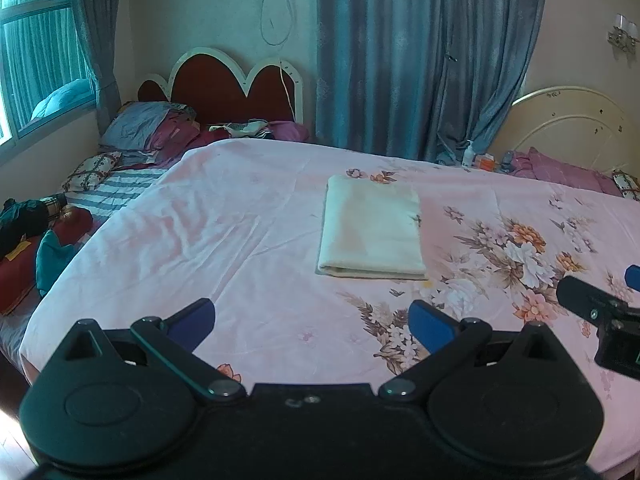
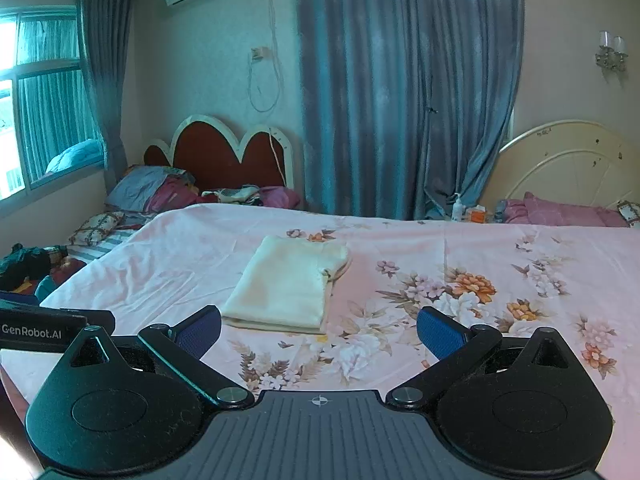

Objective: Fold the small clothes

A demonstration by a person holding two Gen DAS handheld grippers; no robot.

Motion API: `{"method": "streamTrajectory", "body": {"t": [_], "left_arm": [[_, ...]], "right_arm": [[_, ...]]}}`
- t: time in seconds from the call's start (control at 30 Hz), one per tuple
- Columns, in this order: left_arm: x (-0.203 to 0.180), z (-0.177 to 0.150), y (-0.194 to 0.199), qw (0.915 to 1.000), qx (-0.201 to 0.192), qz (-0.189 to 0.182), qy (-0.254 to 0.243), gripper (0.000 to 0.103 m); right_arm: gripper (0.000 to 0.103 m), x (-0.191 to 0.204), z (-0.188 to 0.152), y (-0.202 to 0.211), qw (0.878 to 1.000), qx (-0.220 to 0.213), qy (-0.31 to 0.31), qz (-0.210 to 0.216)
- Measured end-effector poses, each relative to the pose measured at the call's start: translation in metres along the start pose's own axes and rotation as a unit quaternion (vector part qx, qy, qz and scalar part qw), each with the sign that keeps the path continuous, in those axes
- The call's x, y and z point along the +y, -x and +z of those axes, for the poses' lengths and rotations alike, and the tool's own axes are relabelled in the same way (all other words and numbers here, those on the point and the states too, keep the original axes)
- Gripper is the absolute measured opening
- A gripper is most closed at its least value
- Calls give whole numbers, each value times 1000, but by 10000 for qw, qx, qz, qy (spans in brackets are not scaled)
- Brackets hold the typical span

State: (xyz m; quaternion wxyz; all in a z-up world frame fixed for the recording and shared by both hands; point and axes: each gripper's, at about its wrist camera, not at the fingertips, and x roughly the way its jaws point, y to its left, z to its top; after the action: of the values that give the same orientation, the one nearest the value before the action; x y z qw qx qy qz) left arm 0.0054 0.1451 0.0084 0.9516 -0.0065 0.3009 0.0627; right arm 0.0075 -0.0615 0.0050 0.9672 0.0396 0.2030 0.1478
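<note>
Folded cream garment [image 1: 372,228] on floral bedsheet [image 1: 224,236], apparently unobstructed, curtain [image 1: 400,60] behind.

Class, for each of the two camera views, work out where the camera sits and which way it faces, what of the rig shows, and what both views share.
Left wrist view: sits on the left tool, facing forward over the pink floral bedsheet at the folded cream cloth; its own open blue-padded fingers show, with the right tool at the right edge.
Right wrist view: sits on the right tool, facing the same way; its open fingers show, with the left tool at the left edge.
Shared: cloth, bedsheet, red scalloped headboard, blue-grey curtains.
</note>
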Motion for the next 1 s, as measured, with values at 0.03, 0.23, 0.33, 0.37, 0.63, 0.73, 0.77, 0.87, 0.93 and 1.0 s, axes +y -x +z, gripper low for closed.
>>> {"method": "streamTrajectory", "body": {"t": [0.03, 0.23, 0.33, 0.37, 0.63, 0.73, 0.77, 0.87, 0.93, 1.0], "left_arm": [[1, 0, 0, 10000, 5, -2, 4, 102], [1, 1, 0, 10000, 7, -6, 2, 102], [2, 1, 0, 10000, 12, -3, 7, 102], [1, 1, 0, 10000, 13, -6, 9, 102], [2, 1, -1, 10000, 33, -8, 11, 102], [2, 0, -2, 10000, 55, -3, 10, 102], [2, 0, -2, 10000, 55, -3, 14, 102], [2, 0, -2, 10000, 64, -8, 10, 102], [0, 0, -3, 10000, 68, -1, 6, 102], [1, 0, -3, 10000, 73, -5, 5, 102]], "right_arm": [[103, 0, 0, -1, 10000, 4, 5, 4], [103, 0, 0, -3, 10000, 23, -4, 28], [103, -1, 0, -3, 10000, 27, -16, 23], [103, -1, 0, -4, 10000, 31, -21, 28], [103, -1, 0, -7, 10000, 63, -19, 43], [103, -1, 0, -9, 10000, 77, -20, 40], [103, -1, 0, -9, 10000, 72, -22, 43], [103, -1, -1, -9, 10000, 51, -18, 20], [103, -1, -1, -9, 10000, 52, -26, 30], [103, -1, -1, -9, 10000, 46, -32, 25]]}}
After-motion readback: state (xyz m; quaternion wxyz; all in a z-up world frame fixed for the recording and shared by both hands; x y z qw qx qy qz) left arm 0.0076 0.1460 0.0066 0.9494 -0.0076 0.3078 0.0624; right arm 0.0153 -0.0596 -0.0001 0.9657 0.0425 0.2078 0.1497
